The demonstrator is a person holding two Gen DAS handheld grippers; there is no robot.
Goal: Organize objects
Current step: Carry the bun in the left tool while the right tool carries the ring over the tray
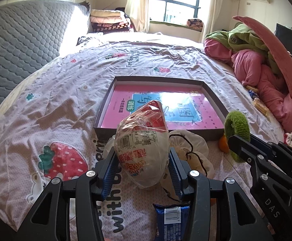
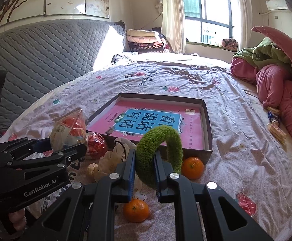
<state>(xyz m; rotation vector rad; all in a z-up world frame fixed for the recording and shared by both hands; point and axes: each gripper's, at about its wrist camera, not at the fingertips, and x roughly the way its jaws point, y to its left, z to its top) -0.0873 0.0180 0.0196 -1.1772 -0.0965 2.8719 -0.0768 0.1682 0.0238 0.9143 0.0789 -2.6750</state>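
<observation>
My left gripper (image 1: 142, 170) is shut on a plastic-wrapped instant noodle cup (image 1: 143, 140), white and red, held above the bedsheet; the same noodle cup (image 2: 68, 131) and left gripper (image 2: 65, 148) show at the left of the right wrist view. My right gripper (image 2: 145, 172) is shut on a fuzzy green ring (image 2: 160, 150), lifted off the bed; that green ring (image 1: 236, 132) and right gripper (image 1: 238, 146) appear at the right of the left wrist view. Ahead lies a shallow dark box (image 1: 105, 110), also seen as the box (image 2: 209, 132), with a pink book (image 2: 192, 138) inside.
Two oranges (image 2: 192, 167) (image 2: 136, 210) lie on the sheet near the box. A red wrapped item (image 2: 95, 145), a beige pouch (image 2: 110, 160) and a blue snack packet (image 1: 171, 221) lie close by. Pink and green bedding (image 2: 276, 84) is piled at the right; small snacks (image 2: 276, 132) beside it.
</observation>
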